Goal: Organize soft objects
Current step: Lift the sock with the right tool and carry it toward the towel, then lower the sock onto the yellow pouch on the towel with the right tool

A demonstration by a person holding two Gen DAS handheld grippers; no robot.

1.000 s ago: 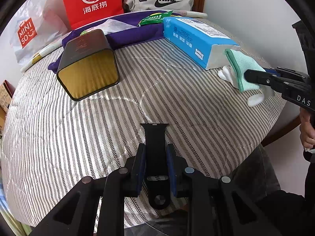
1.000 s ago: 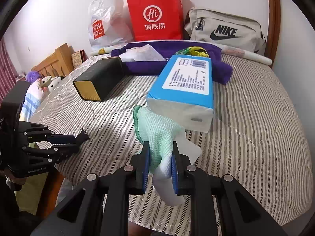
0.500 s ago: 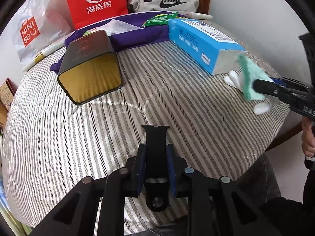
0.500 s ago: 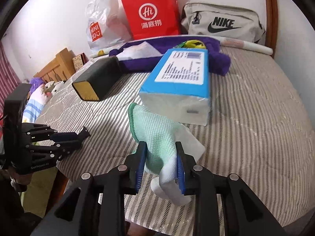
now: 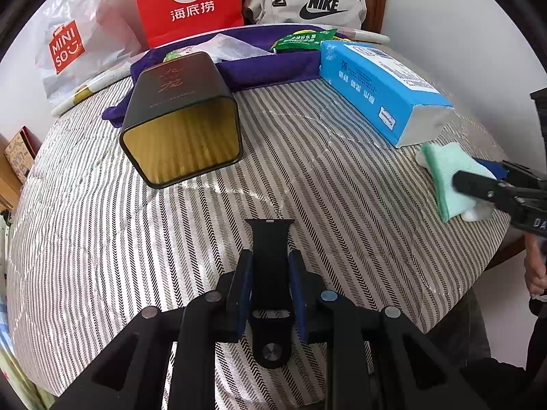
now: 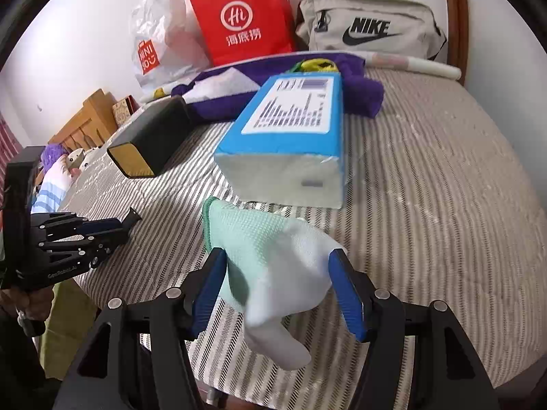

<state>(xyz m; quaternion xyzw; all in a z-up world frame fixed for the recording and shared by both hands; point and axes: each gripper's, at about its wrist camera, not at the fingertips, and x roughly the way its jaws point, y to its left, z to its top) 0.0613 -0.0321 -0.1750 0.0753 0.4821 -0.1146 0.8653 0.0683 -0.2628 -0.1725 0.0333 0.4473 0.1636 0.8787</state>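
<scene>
Lying between spread right claw (image 6: 278, 287): one glove (image 6: 270, 266).

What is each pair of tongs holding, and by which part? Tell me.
Left tongs: shut on the black rubber watch strap, mid-length. Right tongs: open around the mint-and-white knitted glove, gripping nothing.

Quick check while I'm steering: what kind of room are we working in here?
Most likely a bedroom. The work surface is a bed with a striped quilted cover, a wooden bed frame rises at its far edge, and a second wooden bedstead stands alongside. Shopping bags lean against the wall.
</scene>
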